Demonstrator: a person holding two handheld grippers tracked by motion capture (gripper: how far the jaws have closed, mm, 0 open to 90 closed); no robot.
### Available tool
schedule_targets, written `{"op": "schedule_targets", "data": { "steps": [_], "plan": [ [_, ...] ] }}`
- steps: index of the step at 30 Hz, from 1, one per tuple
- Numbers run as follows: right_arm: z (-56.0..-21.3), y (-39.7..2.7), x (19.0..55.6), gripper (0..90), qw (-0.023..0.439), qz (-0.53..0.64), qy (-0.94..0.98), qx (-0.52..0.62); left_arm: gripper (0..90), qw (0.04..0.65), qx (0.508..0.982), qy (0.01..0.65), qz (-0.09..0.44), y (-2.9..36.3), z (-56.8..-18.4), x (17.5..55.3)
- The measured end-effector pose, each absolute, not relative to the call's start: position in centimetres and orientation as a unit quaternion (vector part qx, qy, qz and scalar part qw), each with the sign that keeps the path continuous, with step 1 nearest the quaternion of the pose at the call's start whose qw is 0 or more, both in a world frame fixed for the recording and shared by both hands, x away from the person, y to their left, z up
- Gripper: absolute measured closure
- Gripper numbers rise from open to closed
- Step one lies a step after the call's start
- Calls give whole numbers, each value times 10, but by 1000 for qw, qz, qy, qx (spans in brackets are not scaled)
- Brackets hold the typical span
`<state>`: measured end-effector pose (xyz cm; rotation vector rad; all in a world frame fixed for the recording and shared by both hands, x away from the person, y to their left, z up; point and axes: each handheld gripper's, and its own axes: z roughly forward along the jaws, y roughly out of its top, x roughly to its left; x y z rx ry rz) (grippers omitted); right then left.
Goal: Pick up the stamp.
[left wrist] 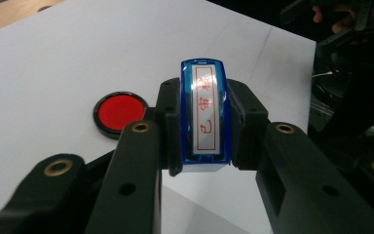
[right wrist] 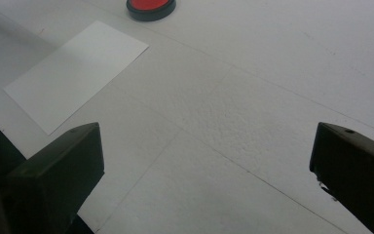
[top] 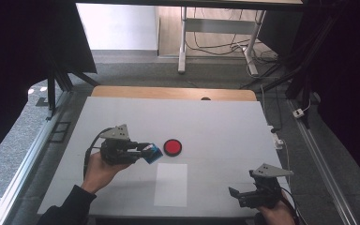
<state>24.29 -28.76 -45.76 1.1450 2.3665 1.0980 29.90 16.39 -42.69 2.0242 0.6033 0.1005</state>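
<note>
A blue stamp [left wrist: 205, 114] with a white label and red characters sits clamped between the black jaws of my left gripper [left wrist: 204, 131]. From above, the left gripper [top: 149, 151] carries the stamp [top: 153, 153] just left of a round red ink pad [top: 172, 147] in a black rim. That ink pad [left wrist: 119, 113] lies on the table beyond the jaws. A white sheet of paper [top: 170, 184] lies flat in front of the pad. My right gripper [top: 234, 193] rests low at the front right, and in its own view the right gripper [right wrist: 209, 146] is open over bare table.
The white table cover [top: 225, 126] ends at a wooden strip [top: 168, 92] at the back. Metal rails run along the left [top: 28, 154] and right [top: 323, 164] sides. The paper [right wrist: 75, 73] and ink pad [right wrist: 151, 6] lie ahead of the right gripper.
</note>
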Motion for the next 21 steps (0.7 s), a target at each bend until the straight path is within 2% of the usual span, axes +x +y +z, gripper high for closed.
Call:
{"op": "schedule_targets", "data": {
  "steps": [21],
  "plan": [
    [-458, -287, 242, 0, 151, 378, 824, 394, 699, 513, 832, 211, 8, 136, -429, 289]
  ]
}}
